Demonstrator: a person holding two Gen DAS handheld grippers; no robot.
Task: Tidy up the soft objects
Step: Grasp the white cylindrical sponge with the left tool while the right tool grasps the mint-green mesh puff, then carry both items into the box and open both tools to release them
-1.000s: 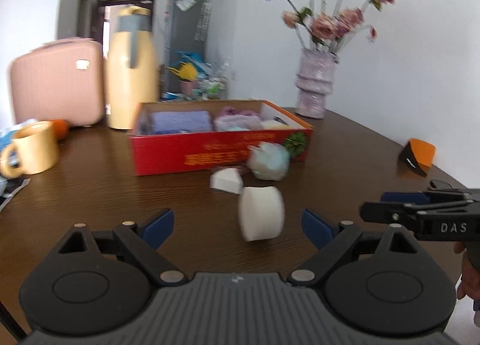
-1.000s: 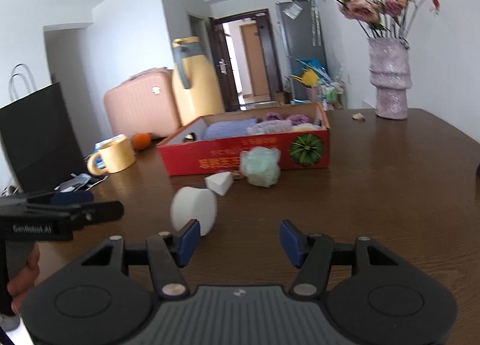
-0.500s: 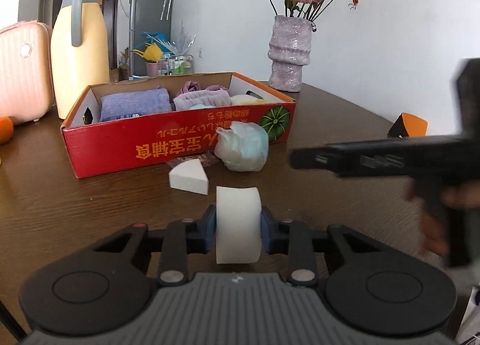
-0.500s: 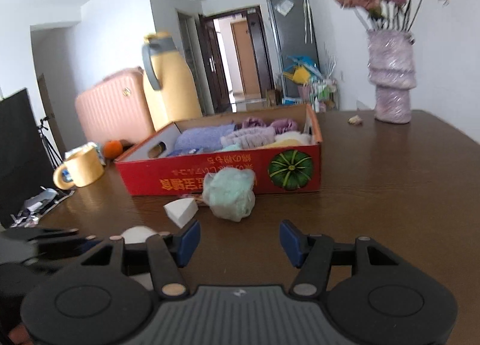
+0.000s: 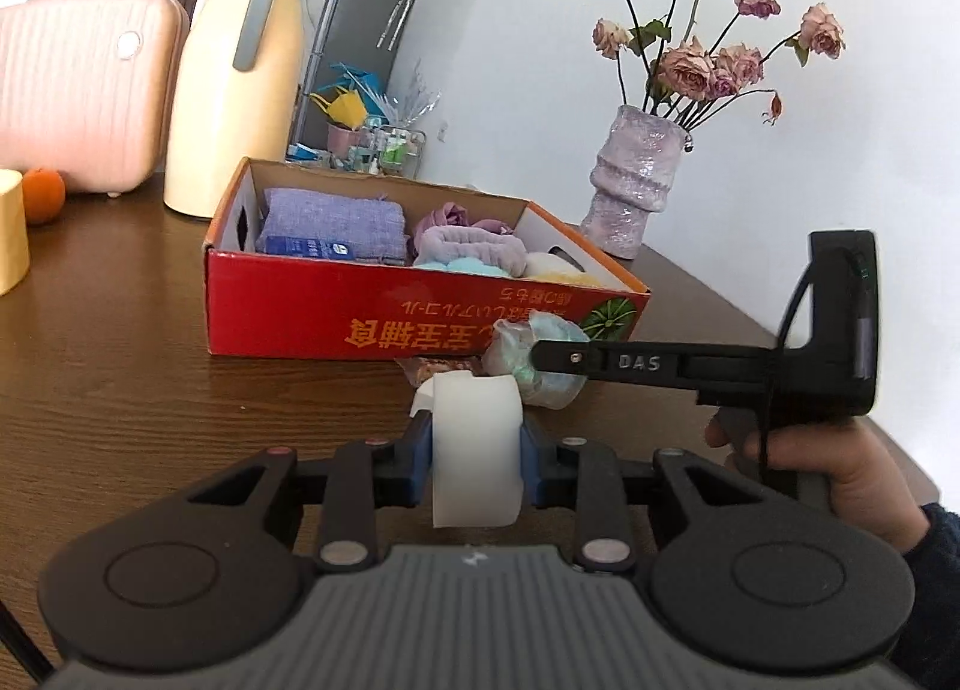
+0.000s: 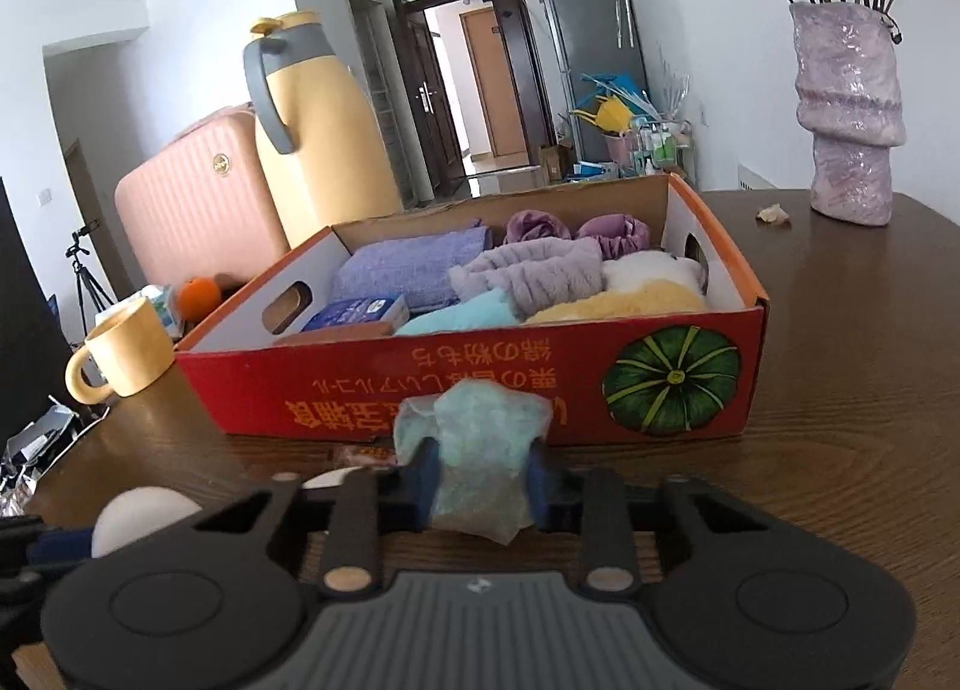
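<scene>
My left gripper [image 5: 475,450] is shut on a white round sponge [image 5: 474,444] in front of the red cardboard box [image 5: 372,324]. My right gripper [image 6: 478,480] is shut on a pale green wrapped soft bundle [image 6: 474,444] close to the box's front wall [image 6: 540,384]; the same bundle [image 5: 552,372] and the right gripper's finger [image 5: 630,361] show in the left wrist view. The box holds a purple cloth [image 6: 414,270], a lilac headband [image 6: 534,270], a blue cloth and a yellow plush. A white wedge sponge [image 5: 423,399] peeks out behind the round one.
A yellow thermos jug [image 5: 240,72], pink suitcase [image 5: 78,84], orange [image 5: 42,192] and yellow mug [image 6: 120,354] stand left of the box. A purple vase with dried roses [image 5: 636,180] stands at the back right. The brown table's edge is near my right hand.
The right gripper moved forward to the green bundle and shut on it. The left gripper stays shut on the white sponge and has shifted slightly, with the box now seen from higher up.
</scene>
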